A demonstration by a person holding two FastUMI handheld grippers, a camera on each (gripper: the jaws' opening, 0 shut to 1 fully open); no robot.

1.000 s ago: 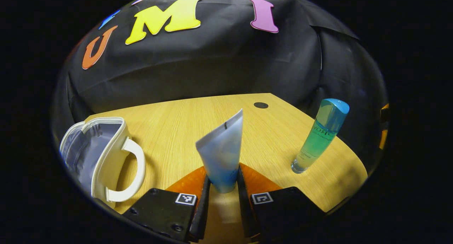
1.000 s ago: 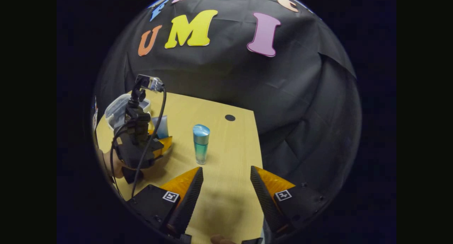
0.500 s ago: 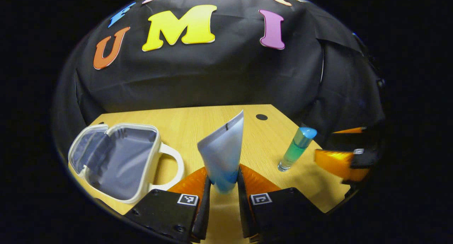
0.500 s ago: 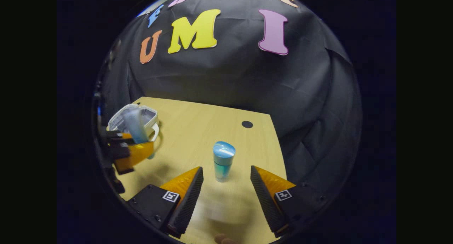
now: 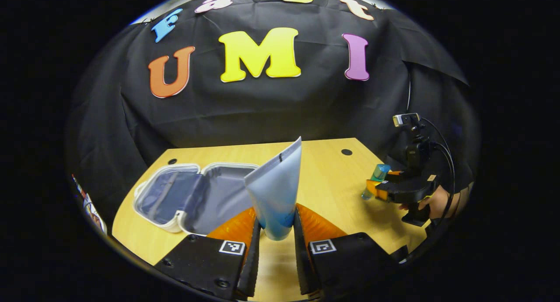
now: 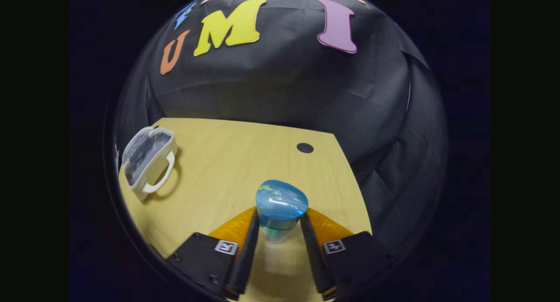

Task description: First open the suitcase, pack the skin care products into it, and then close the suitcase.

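The open suitcase (image 5: 192, 197) lies on the wooden table (image 5: 323, 179) just ahead and to the left of the left gripper (image 5: 276, 238), its grey lining facing up, with nothing between them. A dark round hole (image 5: 346, 152) marks the tabletop farther ahead. The left gripper view takes in the right gripper (image 5: 380, 190) and the hand (image 5: 433, 202) holding it, off to the right; the right gripper view shows the suitcase's handle (image 6: 159, 179) far to its left. The left gripper is clamped on the lower end of a pale blue tube (image 5: 276, 192), held upright off the table. The right gripper (image 6: 278, 240) has both fingers pressed against the blue-capped bottle (image 6: 280, 210).
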